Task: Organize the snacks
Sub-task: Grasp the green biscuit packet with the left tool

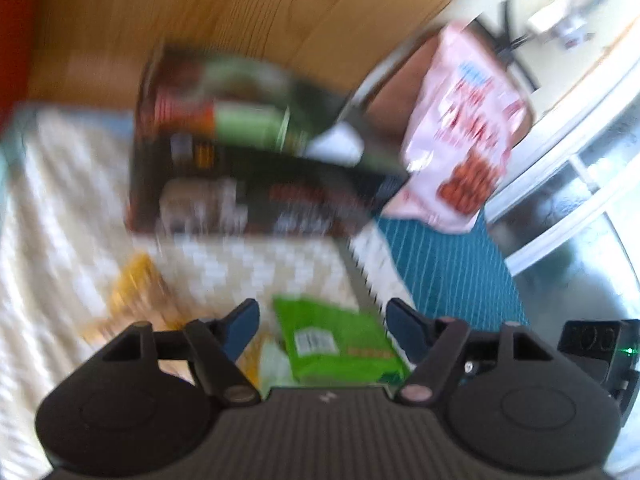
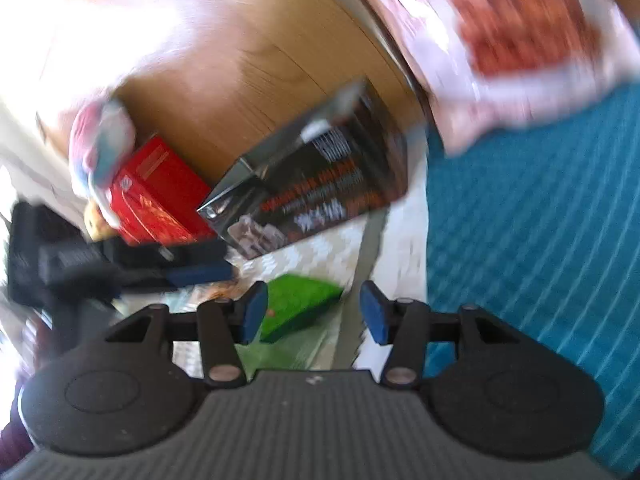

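Observation:
The picture is blurred in both views. A green snack packet (image 1: 336, 344) lies on the cream patterned cloth (image 1: 60, 220), between the spread fingers of my left gripper (image 1: 322, 326), with a gap at the left pad. In the right wrist view the same green packet (image 2: 300, 308) sits between the parted fingers of my right gripper (image 2: 314, 312), clear of the right pad. Neither gripper presses on it. One blue finger (image 2: 200, 273) of my left gripper reaches in from the left.
A dark snack box (image 1: 224, 160) stands behind the packet, with a pink bag (image 1: 460, 140) to its right over a teal cloth (image 1: 448, 272). A yellow packet (image 1: 136, 292) lies at the left. A red box (image 2: 160, 196) sits against the wooden board (image 2: 260, 60).

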The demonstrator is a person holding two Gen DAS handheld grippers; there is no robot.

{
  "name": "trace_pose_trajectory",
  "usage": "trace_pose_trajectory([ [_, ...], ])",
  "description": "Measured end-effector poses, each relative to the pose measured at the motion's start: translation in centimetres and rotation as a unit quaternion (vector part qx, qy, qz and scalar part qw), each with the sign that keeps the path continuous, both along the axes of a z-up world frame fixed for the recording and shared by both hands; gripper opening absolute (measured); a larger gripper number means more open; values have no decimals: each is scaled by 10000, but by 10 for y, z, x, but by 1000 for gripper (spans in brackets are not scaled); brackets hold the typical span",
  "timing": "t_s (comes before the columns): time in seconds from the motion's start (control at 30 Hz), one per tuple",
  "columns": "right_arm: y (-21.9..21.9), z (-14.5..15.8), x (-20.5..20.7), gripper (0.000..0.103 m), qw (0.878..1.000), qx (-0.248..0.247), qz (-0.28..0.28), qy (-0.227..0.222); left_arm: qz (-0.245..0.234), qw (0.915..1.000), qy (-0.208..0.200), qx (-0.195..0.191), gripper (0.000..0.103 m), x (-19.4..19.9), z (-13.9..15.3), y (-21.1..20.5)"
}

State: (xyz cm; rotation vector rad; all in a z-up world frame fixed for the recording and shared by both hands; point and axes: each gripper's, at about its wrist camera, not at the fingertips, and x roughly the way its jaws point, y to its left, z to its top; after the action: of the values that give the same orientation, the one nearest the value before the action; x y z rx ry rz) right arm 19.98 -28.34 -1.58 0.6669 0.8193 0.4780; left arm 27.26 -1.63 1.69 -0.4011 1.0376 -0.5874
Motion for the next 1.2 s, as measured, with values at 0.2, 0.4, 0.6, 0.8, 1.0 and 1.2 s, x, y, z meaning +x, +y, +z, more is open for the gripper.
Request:
trace_pose_trajectory([
  [0.2, 19, 2, 9, 29, 9997, 221, -37, 110, 213, 9995, 60, -232, 34, -10, -1, 0],
  [0.4, 47, 37, -29, 26, 9978, -304, 288, -516, 166, 9984, -544, -9, 34, -67, 26, 10],
  [0.6, 73, 28, -93, 26, 9922, -859, 711, -550, 212, 9991, -365, 99, 36, -129, 9, 25],
  [0.8, 95, 29, -140, 22, 9801, -1488, 1012, -839, 127, 9988, -435, 168, 38, -180, -1, 30],
  [1.0, 102, 29, -174, 20, 9742, -1693, 1226, -850, -65, 9996, -290, 3, 39, -209, -12, 32],
  [1.2, 101, 45, -195, 25, 9656, -1898, 1146, -1357, 421, 9979, -463, 164, 52, -219, -8, 62],
])
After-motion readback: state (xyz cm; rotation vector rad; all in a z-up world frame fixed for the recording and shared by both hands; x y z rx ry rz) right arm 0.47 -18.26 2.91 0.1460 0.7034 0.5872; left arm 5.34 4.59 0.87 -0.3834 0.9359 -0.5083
